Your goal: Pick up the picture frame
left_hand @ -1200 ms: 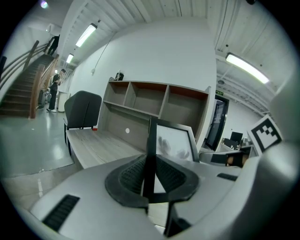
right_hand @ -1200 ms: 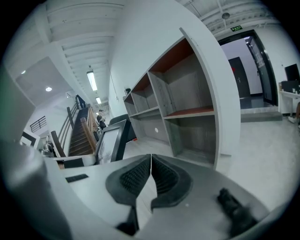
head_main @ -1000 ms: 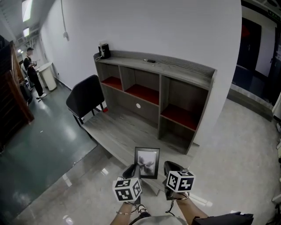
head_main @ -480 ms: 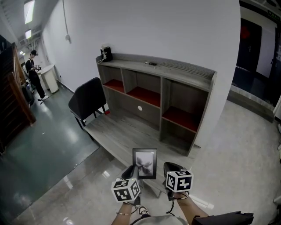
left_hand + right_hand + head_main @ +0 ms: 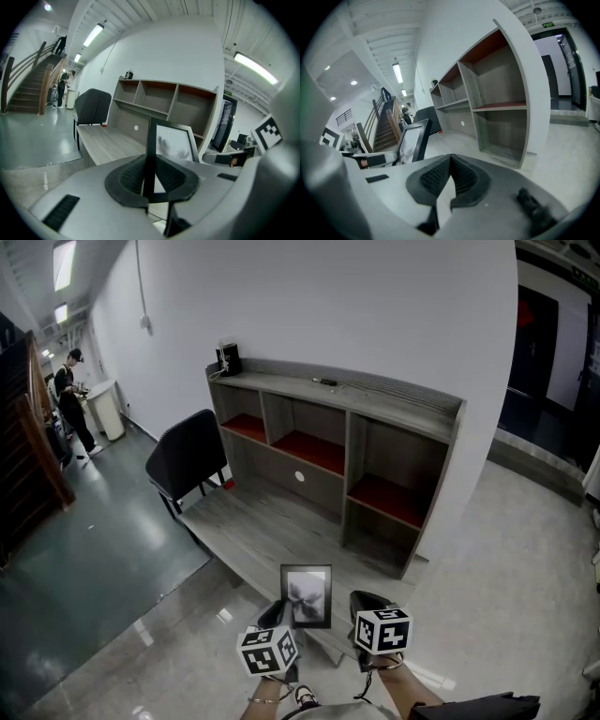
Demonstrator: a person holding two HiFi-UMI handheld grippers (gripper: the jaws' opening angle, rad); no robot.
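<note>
Grey desk (image 5: 253, 521) | left gripper (image 5: 149, 164) grips picture frame (image 5: 307, 596) | right gripper (image 5: 450, 161) closed

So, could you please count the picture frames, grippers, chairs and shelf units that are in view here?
Picture frame: 1
Grippers: 2, the left gripper and the right gripper
Black chair: 1
Grey shelf unit: 1
Total: 5
</note>
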